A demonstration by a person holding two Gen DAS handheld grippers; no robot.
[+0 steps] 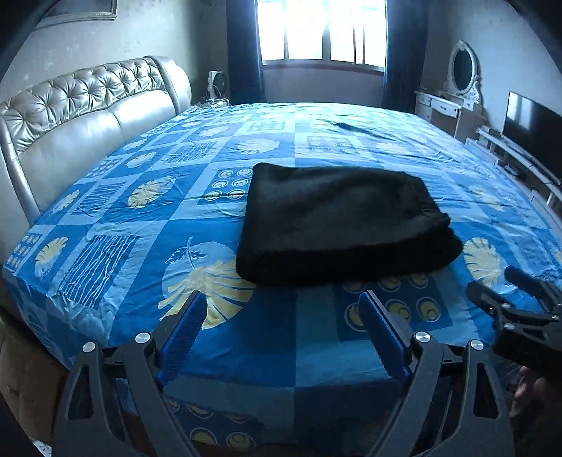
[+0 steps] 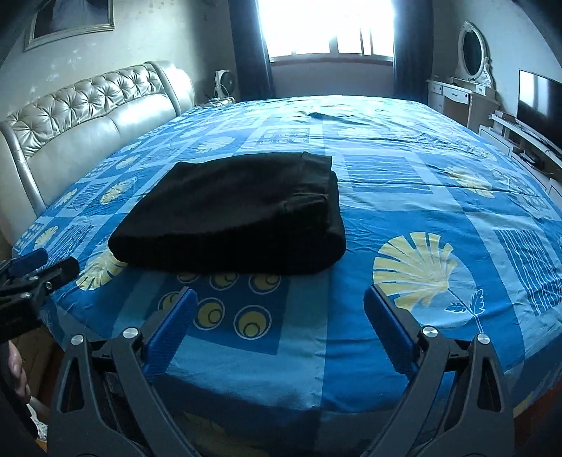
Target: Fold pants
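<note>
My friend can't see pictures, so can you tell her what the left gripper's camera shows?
Black pants lie folded into a thick rectangle on a bed with a blue patterned sheet. The open left gripper hovers empty just in front of them, and the right gripper pokes in at the right edge. Behind are a padded headboard and a bright window.

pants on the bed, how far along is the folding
Done, by the look of it: the black pants lie as a compact folded stack on the blue patterned bedsheet, edges fairly square. In hand: nothing. The left gripper and right gripper are both open, short of the stack, touching no fabric. Left: at most tidying the slightly bunched right edge, if anything.
</note>
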